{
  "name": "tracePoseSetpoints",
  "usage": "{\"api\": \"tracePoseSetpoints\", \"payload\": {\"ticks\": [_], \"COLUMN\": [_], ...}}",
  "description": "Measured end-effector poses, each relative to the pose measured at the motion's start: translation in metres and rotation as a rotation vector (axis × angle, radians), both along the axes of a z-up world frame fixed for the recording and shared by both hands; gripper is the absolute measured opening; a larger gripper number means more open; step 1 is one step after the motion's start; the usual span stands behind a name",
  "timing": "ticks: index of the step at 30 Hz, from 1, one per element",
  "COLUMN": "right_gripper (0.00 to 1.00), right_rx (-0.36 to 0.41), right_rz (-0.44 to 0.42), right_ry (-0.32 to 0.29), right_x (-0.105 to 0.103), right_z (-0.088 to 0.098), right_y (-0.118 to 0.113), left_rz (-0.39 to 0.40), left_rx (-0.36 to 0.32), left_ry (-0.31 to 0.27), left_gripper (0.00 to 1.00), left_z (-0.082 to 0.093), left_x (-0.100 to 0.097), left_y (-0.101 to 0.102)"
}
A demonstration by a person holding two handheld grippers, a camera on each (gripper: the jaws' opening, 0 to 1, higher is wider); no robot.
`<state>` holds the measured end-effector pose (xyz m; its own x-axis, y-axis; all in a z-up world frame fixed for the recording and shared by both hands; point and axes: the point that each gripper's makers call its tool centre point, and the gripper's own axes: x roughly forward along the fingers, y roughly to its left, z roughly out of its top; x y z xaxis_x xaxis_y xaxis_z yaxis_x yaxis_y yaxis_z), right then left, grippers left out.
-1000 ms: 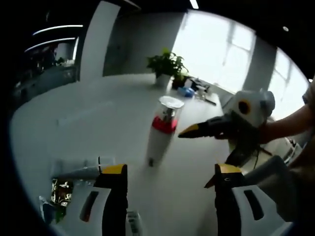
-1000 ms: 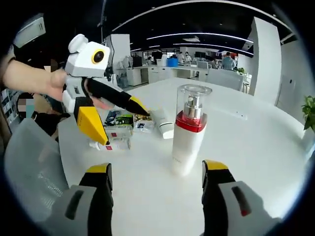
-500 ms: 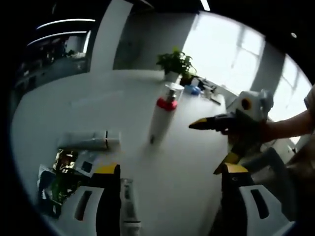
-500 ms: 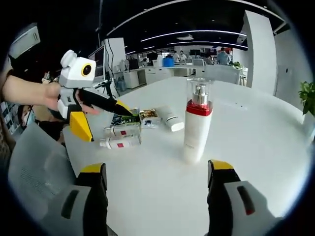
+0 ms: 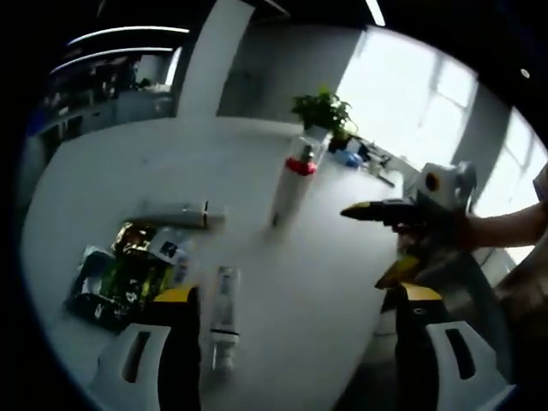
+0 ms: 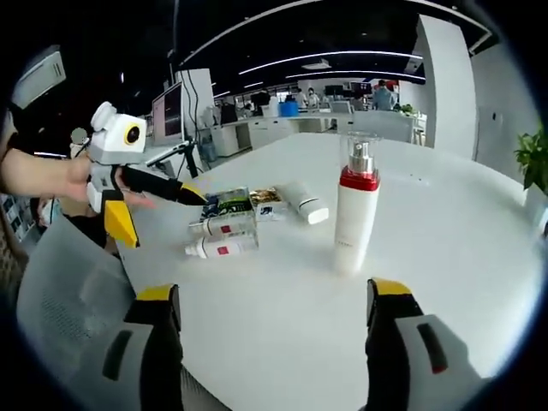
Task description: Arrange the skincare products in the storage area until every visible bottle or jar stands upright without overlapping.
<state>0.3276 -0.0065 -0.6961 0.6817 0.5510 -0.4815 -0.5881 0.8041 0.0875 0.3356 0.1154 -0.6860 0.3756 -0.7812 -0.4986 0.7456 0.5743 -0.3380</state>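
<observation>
right gripper view shows a tall white pump bottle with a red collar and clear cap (image 6: 355, 210) standing upright on the round white table (image 6: 282, 291), well apart from everything else. beside it, toward the table edge, lie a short white tube with a wide cap (image 6: 302, 203), two small white bottles with red label patches (image 6: 223, 238) on their sides, and a cluster of flat foil sachets in green and gold (image 6: 235, 203). the right gripper (image 6: 270, 342) has its yellow-tipped jaws spread wide with nothing between them, hovering above bare table. the left gripper (image 6: 150, 201) hangs above the lying items, jaws parted and empty.

in the left gripper view the same pile sits just ahead of the wide-open jaws: a slim white bottle (image 5: 223, 315) on its side nearest, a grey-white tube (image 5: 175, 212) further off, the sachets to the side.

risks, as i judge them: the lying bottles are round and light, so a pinch off-centre could roll them toward the near table edge. they lie close together and touch the sachets, so closing on one may drag a neighbour. the tall pump bottle is narrow-based and top-heavy; a passing jaw could tip it. the tube may not stand unless set on its cap.

writing: the labels carry red patches and fine print, too small and blurred to read; no brand can be made out.
</observation>
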Motion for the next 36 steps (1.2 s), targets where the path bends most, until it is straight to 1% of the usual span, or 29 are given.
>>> {"api": "tracePoseSetpoints", "payload": {"ticks": [4,8,11,14,17,19,27,31,36], "right_gripper": [0.92,0.94,0.97,0.99,0.99,0.99,0.99,0.99,0.99], "right_rx": [0.007,0.004,0.021,0.027,0.019,0.036,0.048,0.053,0.046], "right_rz": [-0.004,0.006,0.014,0.026,0.042,0.043,0.032,0.021,0.023], "right_ry": [-0.003,-0.003,0.004,0.014,0.016,0.02,0.02,0.023,0.027], "right_x": [-0.004,-0.011,-0.015,-0.021,-0.025,-0.026,-0.032,-0.033,-0.034], "right_z": [0.004,0.007,0.009,0.01,0.013,0.016,0.022,0.022,0.021], "right_y": [0.001,0.001,0.002,0.005,0.008,0.01,0.012,0.011,0.011], "left_rz": [0.019,0.042,0.088,0.114,0.119,0.124,0.148,0.154,0.165], "left_rx": [0.009,0.01,-0.015,-0.027,-0.009,0.001,0.011,0.02,0.012], "left_ry": [0.001,-0.002,0.0,0.003,0.005,0.008,0.012,0.003,0.0], "left_gripper": [0.97,0.97,0.97,0.97,0.97,0.97,0.97,0.97,0.97], "left_z": [0.0,0.002,0.007,0.008,0.005,0.003,0.005,0.007,0.008], "left_x": [-0.008,-0.014,-0.018,-0.025,-0.034,-0.04,-0.055,-0.059,-0.061], "left_y": [0.01,0.02,0.029,0.036,0.042,0.047,0.062,0.066,0.068]}}
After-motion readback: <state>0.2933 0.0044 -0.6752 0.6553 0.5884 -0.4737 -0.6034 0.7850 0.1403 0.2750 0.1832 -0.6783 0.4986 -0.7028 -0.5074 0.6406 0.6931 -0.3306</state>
